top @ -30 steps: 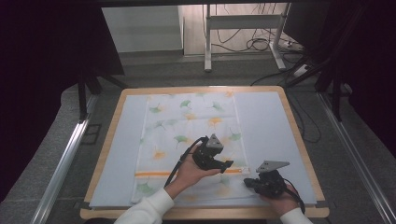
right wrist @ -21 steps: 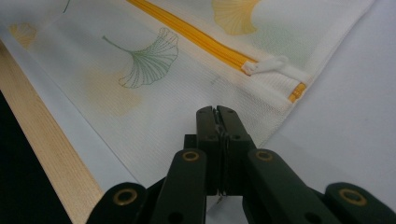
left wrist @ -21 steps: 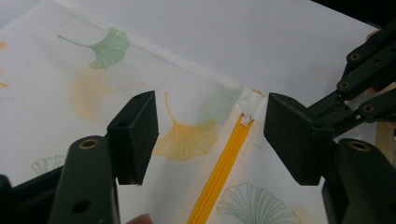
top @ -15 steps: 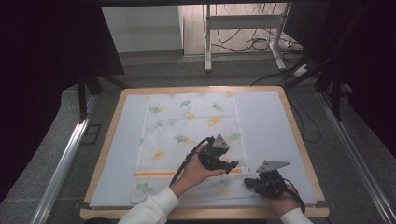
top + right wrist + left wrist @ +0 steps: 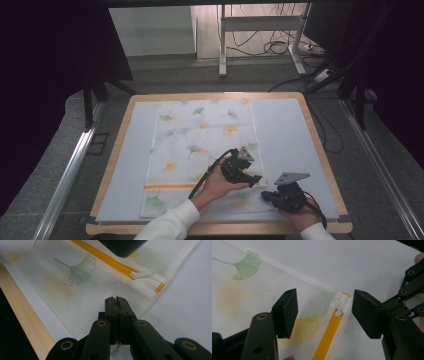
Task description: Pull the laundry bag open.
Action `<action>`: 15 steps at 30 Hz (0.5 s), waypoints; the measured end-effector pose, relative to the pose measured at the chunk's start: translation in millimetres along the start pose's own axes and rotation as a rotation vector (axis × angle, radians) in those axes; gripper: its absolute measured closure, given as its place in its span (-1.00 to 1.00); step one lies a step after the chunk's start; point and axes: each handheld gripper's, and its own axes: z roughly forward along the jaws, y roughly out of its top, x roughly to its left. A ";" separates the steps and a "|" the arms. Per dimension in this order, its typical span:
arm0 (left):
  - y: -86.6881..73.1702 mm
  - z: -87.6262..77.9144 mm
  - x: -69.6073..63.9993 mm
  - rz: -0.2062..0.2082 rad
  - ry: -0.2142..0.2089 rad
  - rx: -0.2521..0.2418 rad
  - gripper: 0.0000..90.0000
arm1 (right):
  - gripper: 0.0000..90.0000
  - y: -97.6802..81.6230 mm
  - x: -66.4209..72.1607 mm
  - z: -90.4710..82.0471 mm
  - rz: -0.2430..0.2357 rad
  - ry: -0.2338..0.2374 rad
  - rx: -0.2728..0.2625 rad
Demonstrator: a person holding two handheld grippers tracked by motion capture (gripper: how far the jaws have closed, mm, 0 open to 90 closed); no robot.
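A white mesh bag [image 5: 200,145] printed with ginkgo leaves lies flat on a pale blue mat [image 5: 285,130]. An orange zipper [image 5: 327,337] runs across its near end. The zipper's white pull [image 5: 337,305] sits at the right end, close to the bag's corner. My left gripper [image 5: 255,178] hovers open over that pull, one jaw on each side of it in the left gripper view [image 5: 325,310]. My right gripper [image 5: 265,196] is shut, its tips [image 5: 115,300] on the bag's near right corner just short of the pull [image 5: 143,273]. No cloth bunches between them.
The mat covers a wooden-rimmed table [image 5: 320,145]; its near rim [image 5: 25,322] runs close to the right gripper. Bare mat lies on both sides of the bag. Beyond the table are metal rails, a desk frame [image 5: 260,30] and cables on the floor.
My left gripper has moved to the right and a little nearer, over the zipper's right end. The right gripper has stayed still.
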 end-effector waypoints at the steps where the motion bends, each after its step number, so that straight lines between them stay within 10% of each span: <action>1: 0.0 1.9 -0.3 -0.003 -0.002 0.001 -0.16 | 0.95 0.0 0.0 0.0 0.000 0.000 0.000; 15: 1.6 18.8 -4.4 0.004 -0.015 0.038 -0.07 | 0.94 0.0 0.3 0.5 0.000 0.002 -0.002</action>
